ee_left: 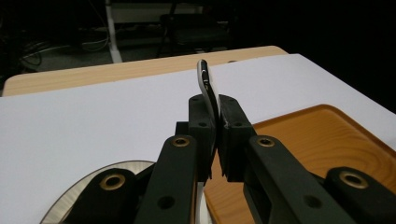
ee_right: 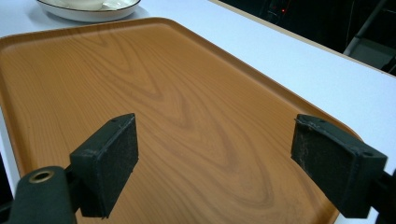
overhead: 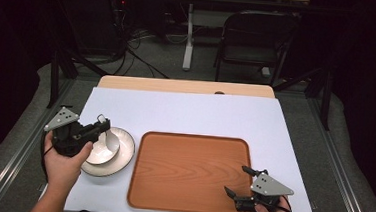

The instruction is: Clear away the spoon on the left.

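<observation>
At the left of the high view the left claw point(overhead: 100, 124) pinches the rim of a small white bowl point(overhead: 107, 145) tilted in a plate point(overhead: 125, 156), beside the wooden tray point(overhead: 191, 171) where the right claw point(overhead: 238, 182) hovers wide at lower right.

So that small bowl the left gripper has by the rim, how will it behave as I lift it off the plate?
The small bowl looks glossy and rigid, probably ceramic, so likely fragile and slick. The left gripper pinches only its thin rim, so it may pivot or slip between the fingers. It sits tilted on the plate and could clink against it.
</observation>
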Tool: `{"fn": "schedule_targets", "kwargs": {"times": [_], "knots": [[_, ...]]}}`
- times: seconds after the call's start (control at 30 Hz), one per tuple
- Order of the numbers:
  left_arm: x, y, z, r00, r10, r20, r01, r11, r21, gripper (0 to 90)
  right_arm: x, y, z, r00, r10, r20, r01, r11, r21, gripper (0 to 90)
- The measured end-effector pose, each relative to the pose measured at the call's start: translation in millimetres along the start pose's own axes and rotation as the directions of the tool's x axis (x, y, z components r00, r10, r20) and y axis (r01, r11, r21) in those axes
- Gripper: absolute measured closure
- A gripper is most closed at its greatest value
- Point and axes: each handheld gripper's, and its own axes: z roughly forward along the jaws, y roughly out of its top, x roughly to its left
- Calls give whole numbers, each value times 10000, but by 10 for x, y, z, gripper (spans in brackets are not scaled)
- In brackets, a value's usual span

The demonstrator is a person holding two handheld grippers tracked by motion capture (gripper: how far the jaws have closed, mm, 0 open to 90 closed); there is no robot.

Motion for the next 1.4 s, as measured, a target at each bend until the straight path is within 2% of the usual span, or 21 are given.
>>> {"fn": "schedule_targets", "kwargs": {"times": [0.1,0.4,0.47,0.5,0.53,0.63,0.67,0.7,0.73,0.77,0.9,1.0,1.03,1.07,1.1,1.13,1.23,1.4], "knots": [[-65,9,33,9994,62,337,-65,9999,85,855,-1,0,2,10000,-3,4,3,10000,2,144],[-216,28,111,9959,368,824,-393,9988,280,855,-1,0,2,10000,-8,4,8,10000,2,144],[-251,27,142,9941,449,984,-489,9981,385,855,-1,0,2,10000,-5,-3,5,10000,-1,144],[-289,24,175,9918,464,1190,-526,9974,491,855,-2,0,2,10000,3,1,-3,10000,1,144],[-289,24,175,9918,464,1190,-526,9974,491,855,-2,0,1,10000,10,6,-10,10000,2,144],[-375,11,239,9834,526,1737,-674,9945,806,855,-2,0,-1,10000,6,5,-6,10000,0,144],[-375,11,239,9834,526,1737,-674,9945,806,855,-2,0,-1,10000,6,5,-6,10000,0,144],[-425,1,271,9790,614,1946,-812,9921,959,855,-3,0,-1,10000,7,8,-7,10000,4,144],[-425,1,271,9790,614,1946,-812,9921,959,855,-3,0,-1,10000,7,8,-7,10000,4,144],[-467,-8,304,9754,729,2081,-973,9892,1095,855,-4,-1,-1,10000,-1,11,1,10000,-5,144],[-520,-17,357,9705,875,2249,-1192,9841,1317,855,-2,-1,-4,10000,33,9,-33,10000,-5,143],[-568,-28,410,9642,892,2496,-1322,9780,1613,855,-3,0,-10,10000,5,21,-5,10000,-18,144],[-598,-42,446,9603,948,2622,-1460,9722,1830,855,-2,-1,-12,10000,21,27,-21,10000,-34,144],[-598,-42,446,9603,948,2622,-1460,9722,1830,855,-2,-1,-12,10000,21,27,-21,10000,-34,144],[-620,-65,480,9563,910,2778,-1500,9684,1991,855,-5,-2,-13,10000,11,21,-11,10000,-38,144],[-620,-65,480,9563,910,2778,-1500,9684,1991,855,-5,-2,-13,10000,11,21,-11,10000,-38,144],[-640,-117,538,9497,730,3046,-1479,9618,2304,855,-7,-2,-13,10000,13,21,-13,10000,-49,144],[-663,-172,593,9456,561,3205,-1436,9559,2563,855,-7,-2,-15,10000,8,27,-8,10000,-46,144]]}}
